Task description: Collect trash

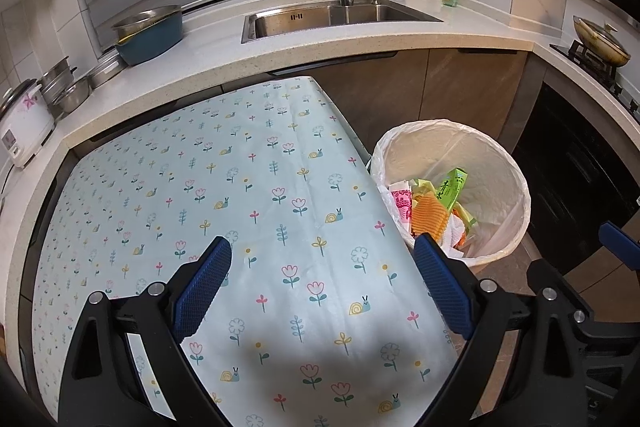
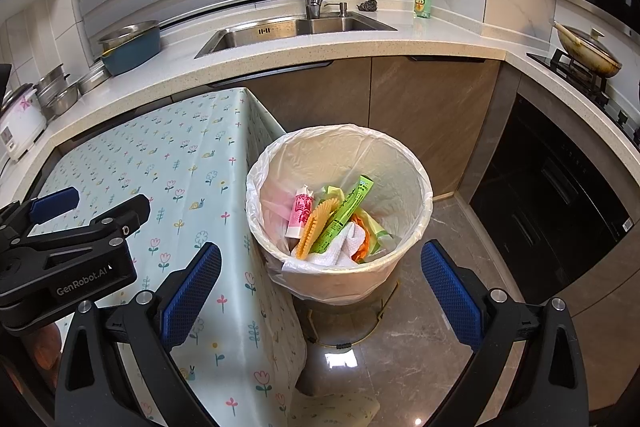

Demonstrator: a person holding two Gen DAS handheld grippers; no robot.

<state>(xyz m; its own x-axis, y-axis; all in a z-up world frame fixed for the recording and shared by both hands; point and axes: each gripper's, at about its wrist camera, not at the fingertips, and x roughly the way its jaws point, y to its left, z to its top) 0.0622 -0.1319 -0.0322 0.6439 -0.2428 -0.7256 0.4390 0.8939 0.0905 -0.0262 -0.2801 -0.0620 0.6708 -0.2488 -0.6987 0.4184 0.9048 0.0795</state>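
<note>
Both my grippers, left (image 1: 322, 277) and right (image 2: 320, 281), gape wide, empty | "GenRobot.AI" legible on left body | white-lined round bin (image 2: 416, 163) holds green carton (image 2: 346, 213), pink tube (image 2: 301, 211) | floral-clothed table (image 1: 248, 187) beside it.

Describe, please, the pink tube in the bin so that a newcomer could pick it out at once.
Find the round trash bin lined with a pale plastic bag, on the floor beside the flower-patterned tablecloth. Inside, on the side nearest the table, the pink tube stands on end against the liner. It is the only pink-and-white item, left of the orange ridged piece and the long green packet.
</note>
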